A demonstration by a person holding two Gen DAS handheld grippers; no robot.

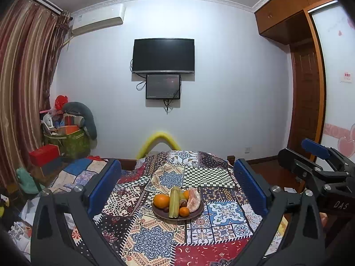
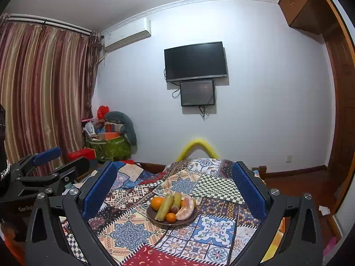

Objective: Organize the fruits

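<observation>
A dark round plate sits on a patchwork tablecloth. It holds a large orange, a small orange, two yellow-green corn cobs, a peeled pomelo piece and dark round fruits. My left gripper is open and empty, held above and short of the plate. My right gripper is also open and empty, at a like distance. Each gripper shows at the edge of the other's view.
The table's far edge meets a yellow padded chair back. A pile of bags and boxes stands by striped curtains. Two screens hang on the wall. A wooden wardrobe is on the right.
</observation>
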